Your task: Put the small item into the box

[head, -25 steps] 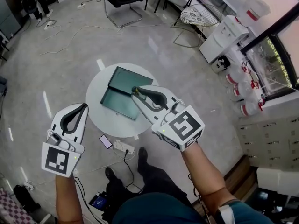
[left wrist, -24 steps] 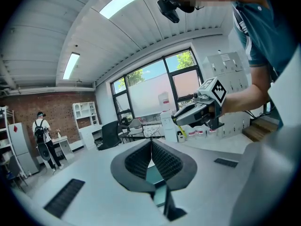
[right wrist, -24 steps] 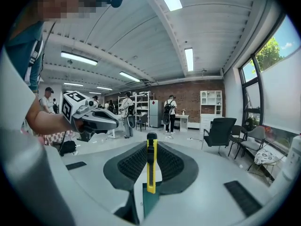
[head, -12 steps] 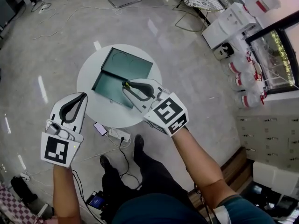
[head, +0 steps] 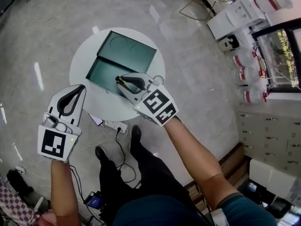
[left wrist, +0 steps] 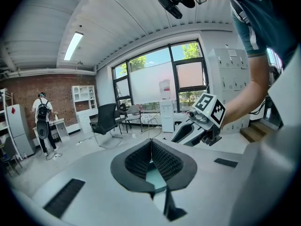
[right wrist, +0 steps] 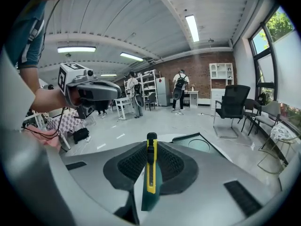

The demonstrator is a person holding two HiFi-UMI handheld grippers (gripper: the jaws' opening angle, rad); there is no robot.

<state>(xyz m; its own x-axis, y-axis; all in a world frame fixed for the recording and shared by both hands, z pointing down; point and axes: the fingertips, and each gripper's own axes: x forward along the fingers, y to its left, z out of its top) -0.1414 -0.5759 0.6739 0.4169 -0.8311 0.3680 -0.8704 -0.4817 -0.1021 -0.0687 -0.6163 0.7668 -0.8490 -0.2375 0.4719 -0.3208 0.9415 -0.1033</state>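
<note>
**First speaker:** What is the small item, and how is it going to handle?

**Second speaker:** It is looking like a slim yellow utility knife (right wrist: 150, 168) with a black slider and a black tip. I am judging it light and stiff. Its plastic shell looks smooth, so it could be pivoting or sliding if it were pinched near one end. The flat flanks around mid-body seem the best place to take hold. I cannot tell whether any blade is showing.

**First speaker:** Where is it sitting relative to the right hand-held gripper (head: 118, 78)?

**Second speaker:** It is sitting inside it. The jaws are closing on the knife's two flat sides, with the textured pads pressing against them. The knife is standing on edge along the line of the jaws, and its black tip is poking out just past their ends.

**First speaker:** And where is all that hanging?

**Second speaker:** Over the nearer half of the open dark green box (head: 103, 72), which is lying on a round white surface (head: 106, 106). From the head view I cannot tell whether the knife is touching the box.

**First speaker:** What is the other hand doing?

**Second speaker:** The left hand-held gripper (head: 81, 89) is hovering beside the left edge of the surface, well apart from the knife. Its jaws are pressing together on nothing.
</note>
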